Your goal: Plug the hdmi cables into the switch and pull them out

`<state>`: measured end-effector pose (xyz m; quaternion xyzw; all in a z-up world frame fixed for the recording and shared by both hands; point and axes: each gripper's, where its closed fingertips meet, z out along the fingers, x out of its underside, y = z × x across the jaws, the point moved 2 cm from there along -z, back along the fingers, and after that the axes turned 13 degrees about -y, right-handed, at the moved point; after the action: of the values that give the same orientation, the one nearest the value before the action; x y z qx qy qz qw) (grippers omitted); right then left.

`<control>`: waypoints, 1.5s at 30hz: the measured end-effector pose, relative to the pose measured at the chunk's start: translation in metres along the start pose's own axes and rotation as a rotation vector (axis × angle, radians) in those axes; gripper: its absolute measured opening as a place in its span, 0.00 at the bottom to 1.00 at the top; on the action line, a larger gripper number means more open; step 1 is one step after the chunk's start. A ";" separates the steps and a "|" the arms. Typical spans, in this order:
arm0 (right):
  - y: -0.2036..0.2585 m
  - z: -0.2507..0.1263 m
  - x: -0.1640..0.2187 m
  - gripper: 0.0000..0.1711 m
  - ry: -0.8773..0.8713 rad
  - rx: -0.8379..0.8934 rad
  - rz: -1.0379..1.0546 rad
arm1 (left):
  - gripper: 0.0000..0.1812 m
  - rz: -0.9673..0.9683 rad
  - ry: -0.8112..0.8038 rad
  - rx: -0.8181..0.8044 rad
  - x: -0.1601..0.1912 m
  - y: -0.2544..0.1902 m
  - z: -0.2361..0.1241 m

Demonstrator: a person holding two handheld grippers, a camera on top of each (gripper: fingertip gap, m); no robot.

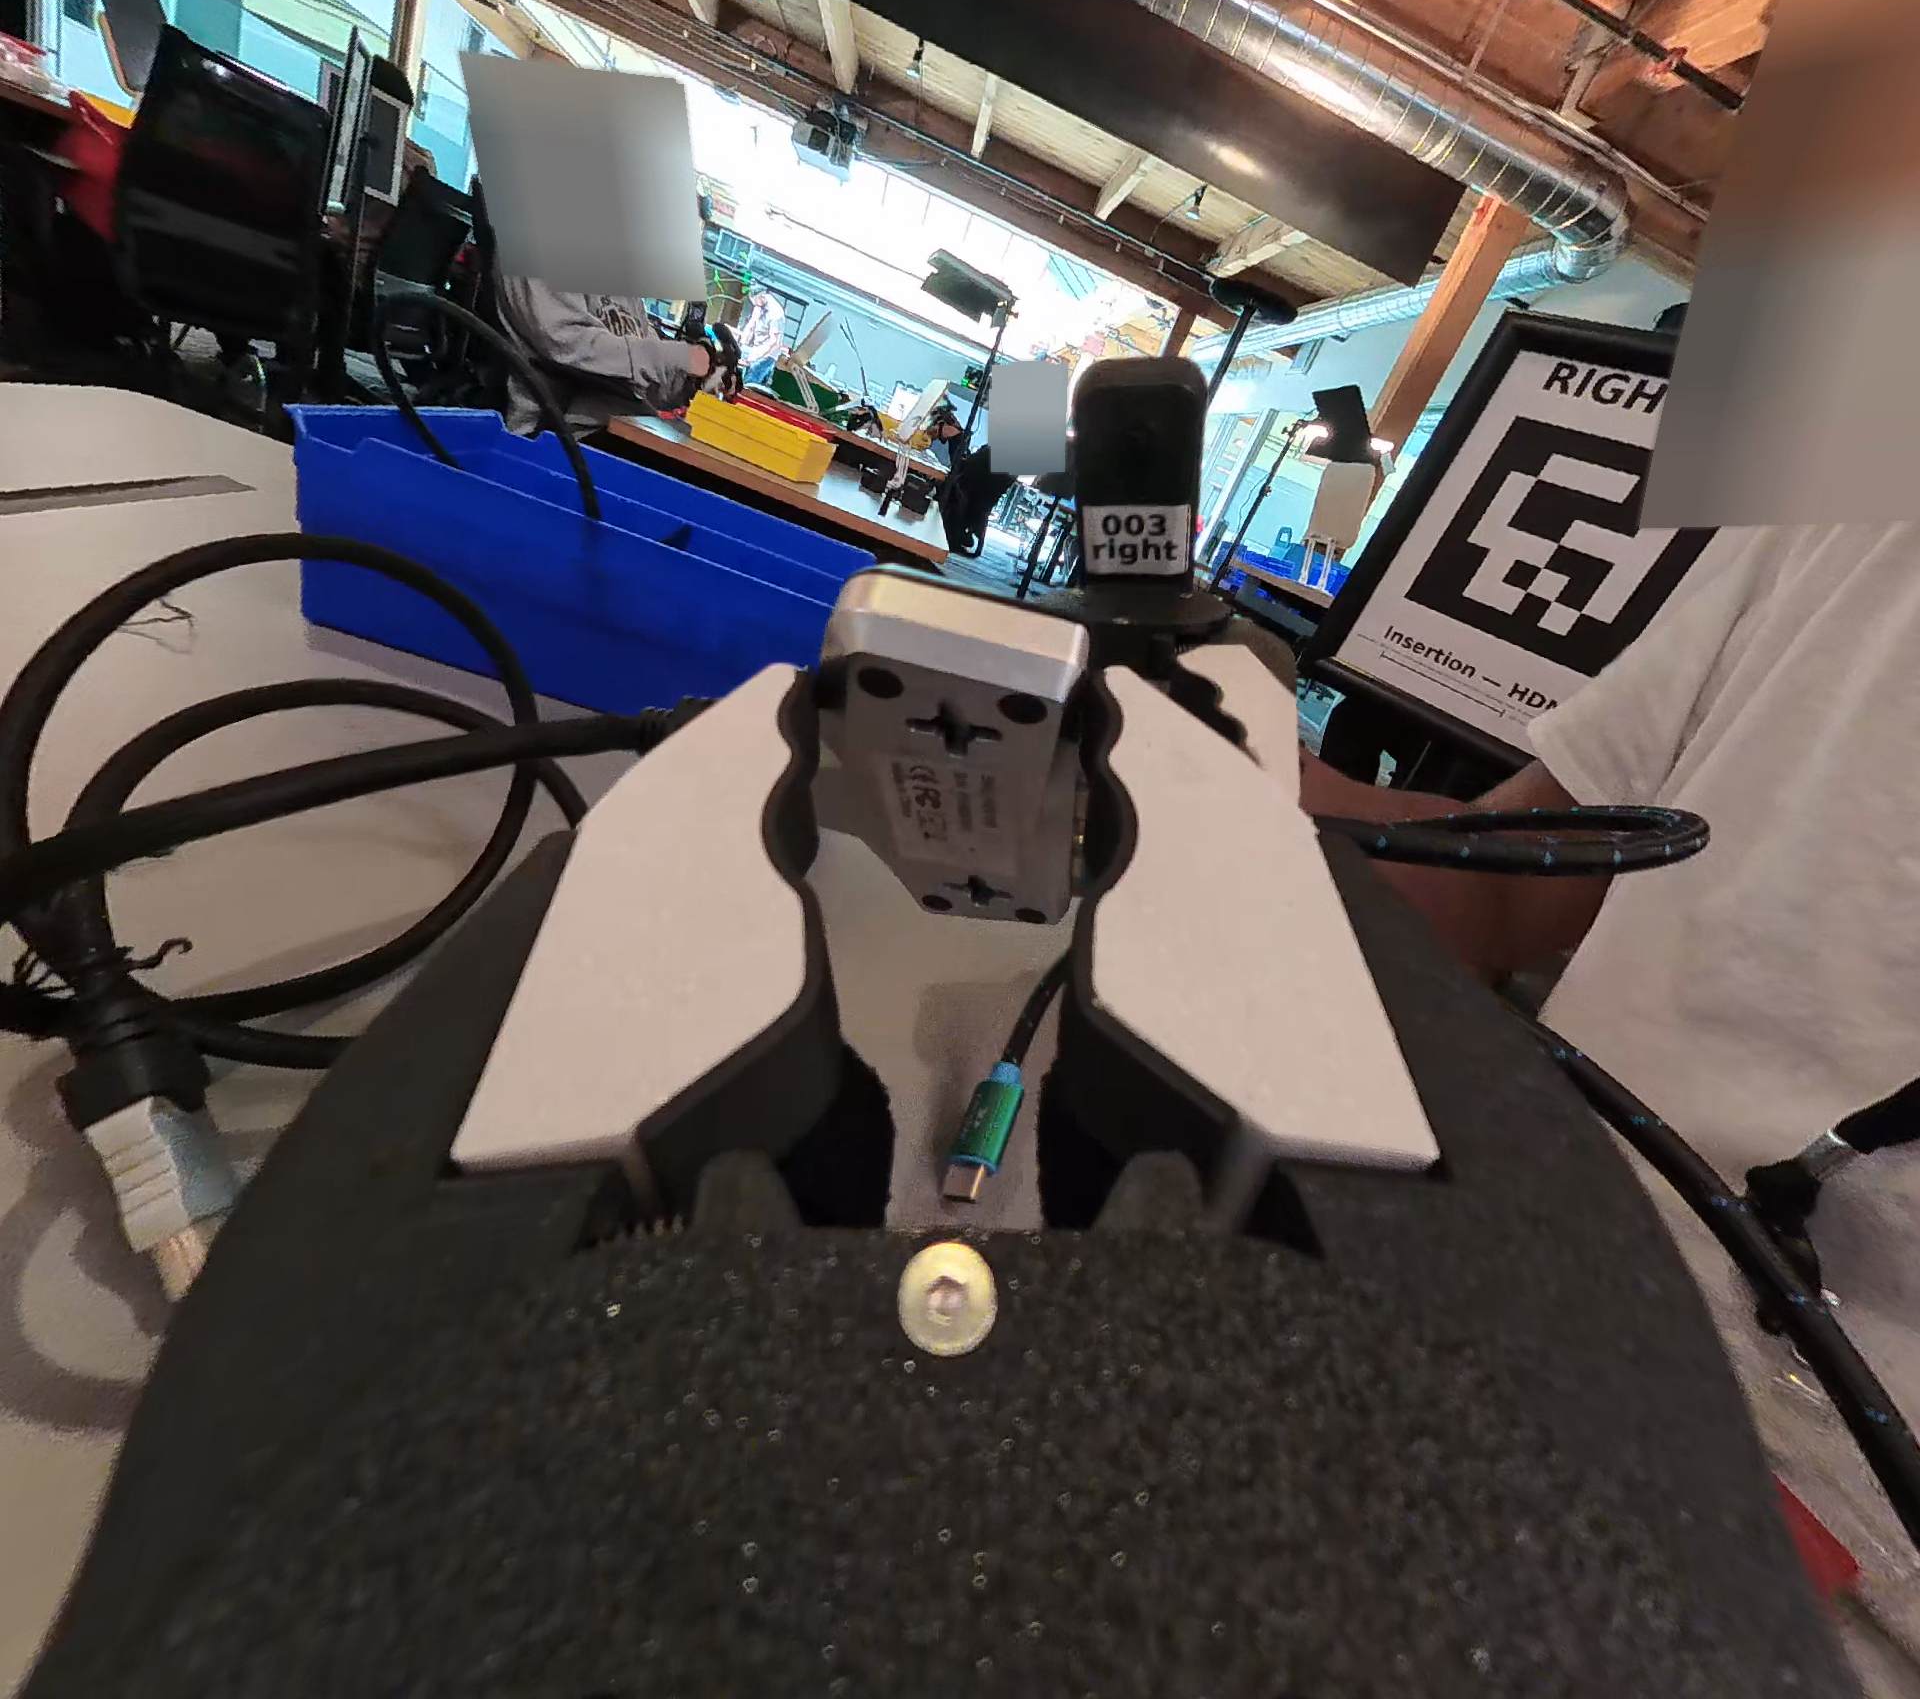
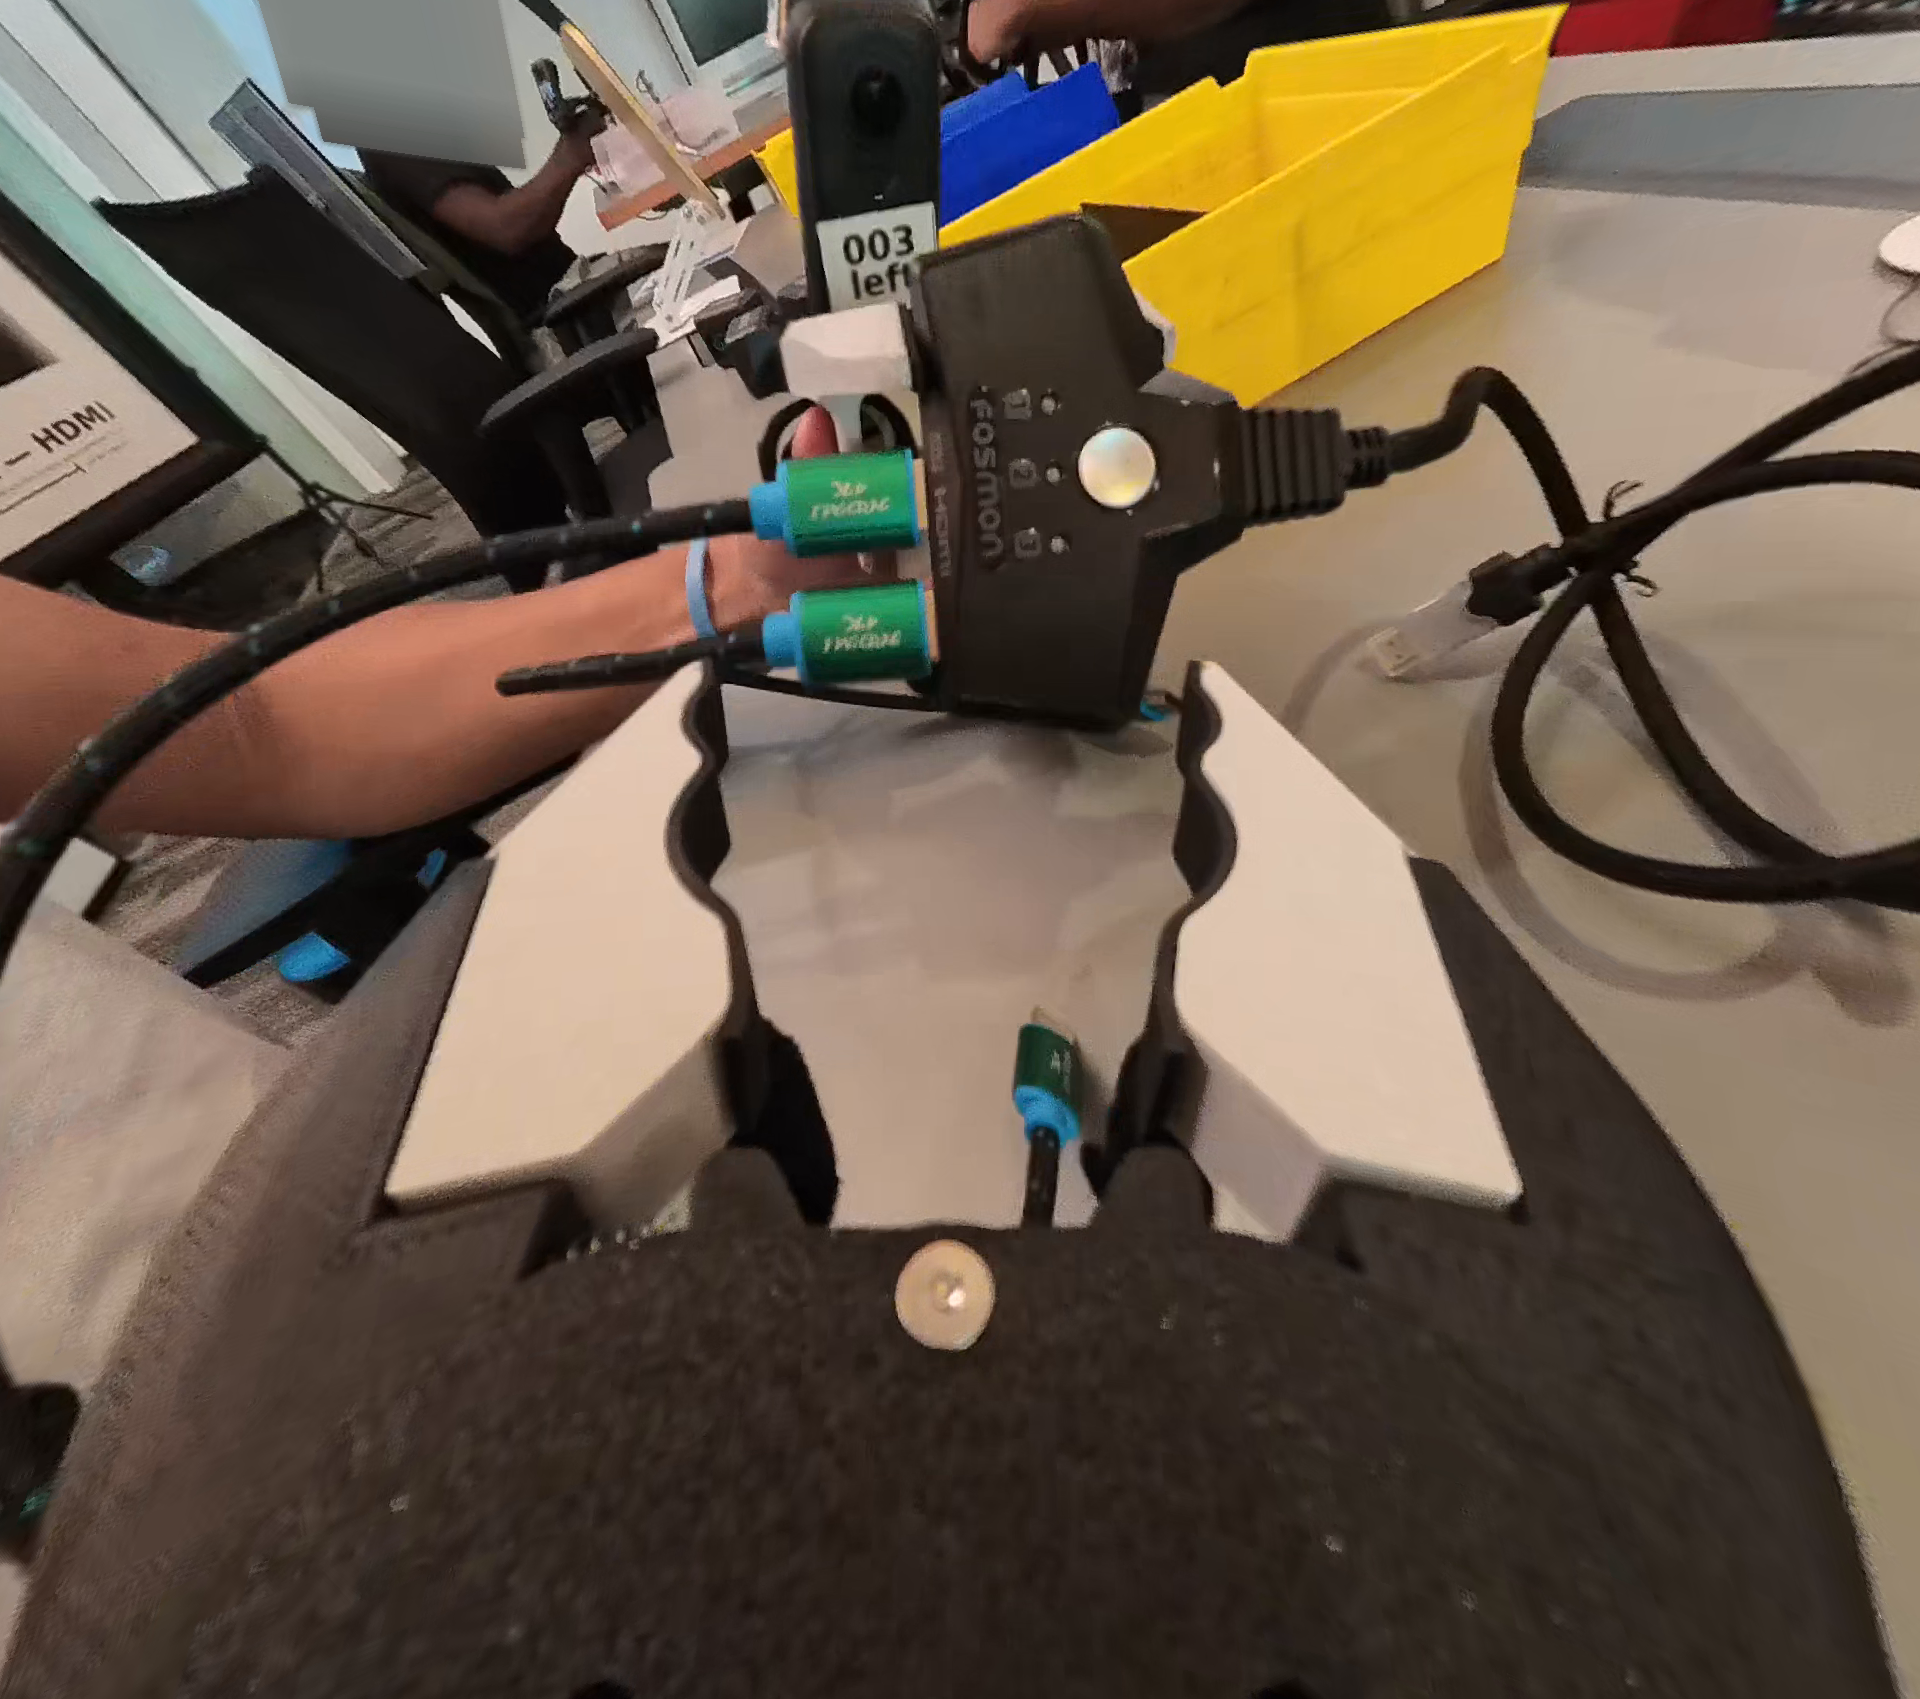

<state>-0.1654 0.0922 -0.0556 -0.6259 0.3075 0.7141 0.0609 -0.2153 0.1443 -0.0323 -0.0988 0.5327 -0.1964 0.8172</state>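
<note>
Over the table [image 1: 260, 870], left view: left gripper [image 1: 940, 776] clamps the switch [image 1: 951, 776], underside facing the camera; loose plug [image 1: 982, 1124] lies below.
Right view: right gripper [image 2: 951, 745] spread wide, holding nothing; switch [image 2: 1039, 506] just ahead, two green plugs [image 2: 847, 501] seated in it.

Left gripper [image 1: 951, 776] is raised, fingers clamped tight around what it carries. Right gripper [image 2: 951, 745] points toward twelve o'clock, fingers spread wide, gripping nothing.
</note>
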 end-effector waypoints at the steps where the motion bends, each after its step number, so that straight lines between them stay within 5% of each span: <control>1: 0.000 0.004 0.000 0.51 -0.005 0.001 0.008 | 0.27 0.002 0.010 -0.001 0.002 -0.001 0.001; 7: -0.002 0.014 0.006 0.48 0.037 0.075 -0.140 | 0.27 0.038 0.071 -0.016 0.012 -0.005 0.006; 25: -0.005 0.008 0.018 0.41 0.074 0.091 -0.057 | 0.28 0.076 0.125 -0.068 0.027 -0.001 0.013; 27: 0.011 0.007 0.019 0.00 0.094 -0.019 -0.023 | 0.27 0.074 0.099 -0.114 0.022 0.010 0.011; 34: 0.008 0.007 0.014 0.02 0.049 -0.019 -0.065 | 0.26 0.086 0.099 -0.131 0.021 0.017 0.010; 41: -0.010 -0.015 -0.003 0.25 0.025 0.027 -0.113 | 0.26 0.206 0.124 -0.214 0.024 0.017 0.013; 45: -0.011 -0.011 0.003 0.29 0.041 0.026 -0.010 | 0.26 0.316 0.189 -0.257 0.032 0.018 0.017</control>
<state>-0.1520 0.0941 -0.0630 -0.6410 0.3151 0.6967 0.0663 -0.1851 0.1459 -0.0581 -0.0985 0.6365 -0.0048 0.7649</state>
